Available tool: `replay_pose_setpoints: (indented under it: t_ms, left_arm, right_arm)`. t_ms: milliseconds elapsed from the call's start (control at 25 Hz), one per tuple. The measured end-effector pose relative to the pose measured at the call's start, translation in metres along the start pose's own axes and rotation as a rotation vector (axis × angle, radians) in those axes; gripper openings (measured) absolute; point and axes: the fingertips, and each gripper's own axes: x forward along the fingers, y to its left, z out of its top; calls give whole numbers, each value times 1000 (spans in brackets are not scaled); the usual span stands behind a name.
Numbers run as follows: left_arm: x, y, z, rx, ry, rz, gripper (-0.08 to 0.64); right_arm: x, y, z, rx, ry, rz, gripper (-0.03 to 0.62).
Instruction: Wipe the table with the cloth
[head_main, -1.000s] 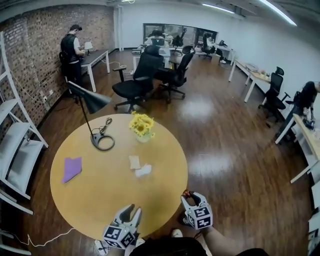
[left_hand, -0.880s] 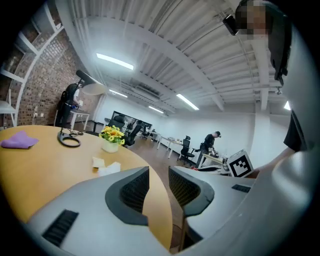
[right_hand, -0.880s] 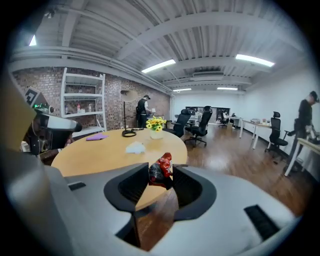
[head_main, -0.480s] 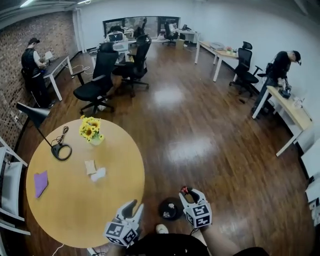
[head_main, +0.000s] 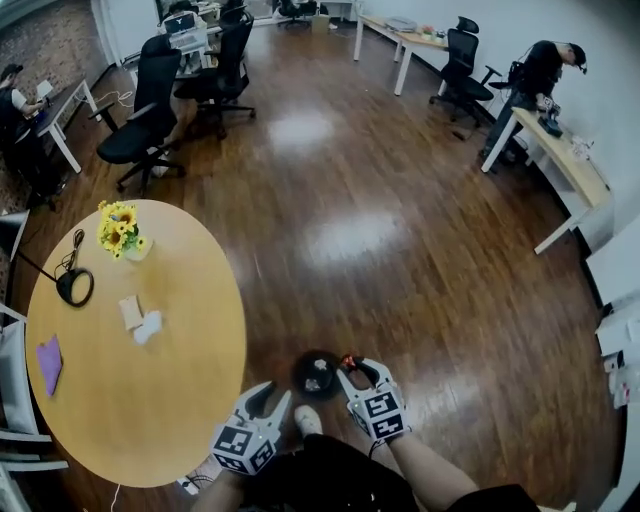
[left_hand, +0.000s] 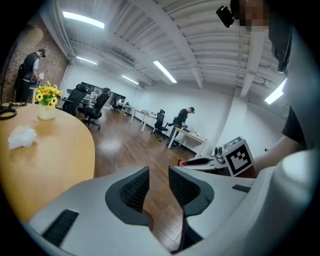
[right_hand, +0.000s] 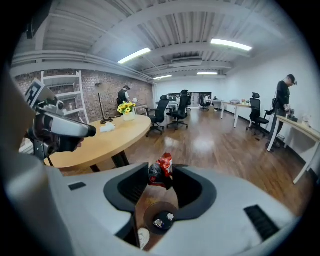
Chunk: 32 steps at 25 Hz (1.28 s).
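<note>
The purple cloth (head_main: 48, 362) lies flat near the left rim of the round wooden table (head_main: 190, 400), far from both grippers. My right gripper (head_main: 357, 372) is off the table, over a small black bin (head_main: 316, 374) on the floor. It is shut on a crumpled red and black wrapper (right_hand: 161, 172), which hangs right above the bin (right_hand: 161, 219). My left gripper (head_main: 268, 402) is open and empty (left_hand: 159, 182), beside the table's right edge. A white crumpled tissue (head_main: 147, 327) and a paper scrap (head_main: 130, 311) lie mid-table.
A vase of sunflowers (head_main: 120, 228) and a black lamp base (head_main: 75, 287) stand at the table's far side. The bin holds some scraps. Office chairs (head_main: 140, 130), desks (head_main: 560, 160) and people stand farther off on the wooden floor.
The head view has swung right, so the table now sits at the left and the black bin has come into view. Both grippers moved from the table's edge to over the floor by the bin.
</note>
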Motion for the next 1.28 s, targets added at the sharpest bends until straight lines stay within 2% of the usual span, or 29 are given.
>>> replay_pose_setpoints:
  t_ms: [280, 520, 840, 1080, 1280]
  left_arm:
    - [19, 9, -43, -22, 96, 58, 123]
    - [31, 24, -72, 24, 171, 92, 123]
    - [40, 19, -101, -24, 253, 71, 123]
    - [41, 28, -108, -17, 286, 76, 123]
    - [42, 38, -120, -6, 330, 55, 124]
  right_arm:
    - [27, 12, -64, -23, 193, 59, 158]
    - [48, 13, -111, -17, 313, 86, 160]
    - [74, 14, -150, 38, 392, 77, 163]
    - [102, 16, -174, 30, 457, 69, 179]
    - [108, 21, -175, 61, 465, 53, 201]
